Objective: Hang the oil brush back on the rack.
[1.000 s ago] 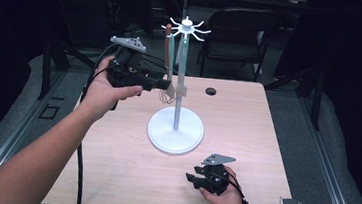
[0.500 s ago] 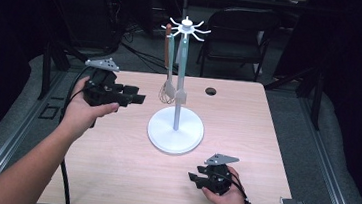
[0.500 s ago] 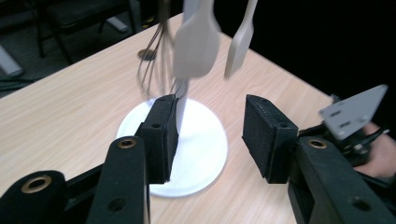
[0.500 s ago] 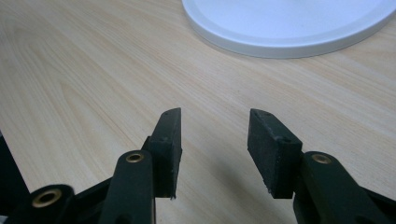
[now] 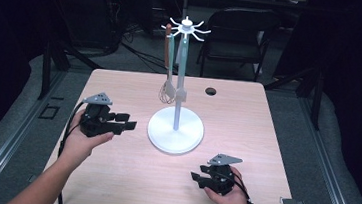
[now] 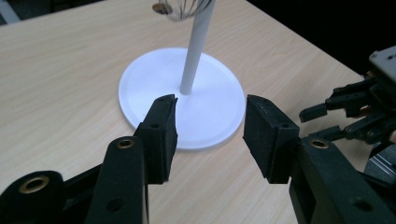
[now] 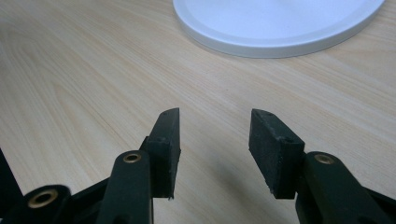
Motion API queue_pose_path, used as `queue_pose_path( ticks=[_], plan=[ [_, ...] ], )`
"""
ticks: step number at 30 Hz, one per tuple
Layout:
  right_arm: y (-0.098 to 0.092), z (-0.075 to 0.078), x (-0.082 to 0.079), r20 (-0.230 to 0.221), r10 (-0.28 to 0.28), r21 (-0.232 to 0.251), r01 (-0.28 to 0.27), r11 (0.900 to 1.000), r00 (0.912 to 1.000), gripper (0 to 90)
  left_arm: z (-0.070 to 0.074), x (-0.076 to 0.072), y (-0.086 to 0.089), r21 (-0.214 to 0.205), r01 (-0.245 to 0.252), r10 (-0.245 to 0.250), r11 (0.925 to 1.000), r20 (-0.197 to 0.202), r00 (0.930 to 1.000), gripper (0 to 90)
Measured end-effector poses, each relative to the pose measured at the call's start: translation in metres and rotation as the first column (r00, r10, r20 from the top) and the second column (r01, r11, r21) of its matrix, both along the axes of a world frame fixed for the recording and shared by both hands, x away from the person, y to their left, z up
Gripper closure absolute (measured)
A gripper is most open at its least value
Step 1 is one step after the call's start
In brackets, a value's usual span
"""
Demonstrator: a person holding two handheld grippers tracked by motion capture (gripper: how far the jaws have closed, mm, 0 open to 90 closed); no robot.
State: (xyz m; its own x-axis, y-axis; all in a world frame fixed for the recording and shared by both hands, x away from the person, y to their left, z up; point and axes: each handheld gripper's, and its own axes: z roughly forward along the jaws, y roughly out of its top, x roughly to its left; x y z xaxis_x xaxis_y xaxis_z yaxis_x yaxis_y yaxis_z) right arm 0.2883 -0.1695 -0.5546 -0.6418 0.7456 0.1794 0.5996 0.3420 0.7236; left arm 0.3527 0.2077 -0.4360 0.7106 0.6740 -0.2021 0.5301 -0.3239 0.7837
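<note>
A white utensil stand [image 5: 175, 130] with a round base, a thin pole and hooked arms on top rises at the table's middle. A whisk [image 5: 166, 93] with a brown handle and a grey flat utensil [image 5: 181, 93] hang from its hooks. My left gripper [image 5: 127, 124] is low over the table left of the base, pointing at it, open and empty; its jaws have just been opening. In the left gripper view the base [image 6: 182, 102] lies right ahead of my left gripper [image 6: 210, 135]. My right gripper [image 5: 197, 178] rests near the front edge, open and empty, its jaws also just opening; its view shows my right gripper [image 7: 215, 149] over bare wood.
The wooden table [image 5: 247, 118] has a dark cable hole [image 5: 211, 91] behind the stand and a small metal clip [image 5: 292, 203] at its front right corner. A black chair [image 5: 241, 32] stands beyond the far edge. The surroundings are dark.
My left hand has come down and to the left, from beside the hanging utensils to just above the table. The right hand has stayed where it was.
</note>
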Motion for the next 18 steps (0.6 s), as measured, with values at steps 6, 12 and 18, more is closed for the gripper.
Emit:
queue_pose_path(
  ticks=[6, 12, 18],
  plan=[
    [-0.002, 0.000, -0.001, 0.003, -0.001, -0.002, 0.001, 1.0000, 1.0000, 52.8, -0.041, -0.015, 0.007, -0.016, -0.045, 0.044, 0.9989, -0.037, 0.9984, 53.0],
    [-0.003, 0.000, 0.000, 0.014, -0.010, 0.004, 0.010, 0.9999, 0.9999, 52.2, -0.074, -0.029, 0.012, 0.007, -0.069, 0.070, 0.9976, -0.059, 0.9958, 52.4],
    [-0.004, -0.001, 0.000, 0.018, -0.011, -0.006, 0.011, 0.9999, 0.9998, 52.0, -0.099, -0.039, 0.016, 0.030, -0.087, 0.089, 0.9958, -0.068, 0.9937, 51.1]
  ],
)
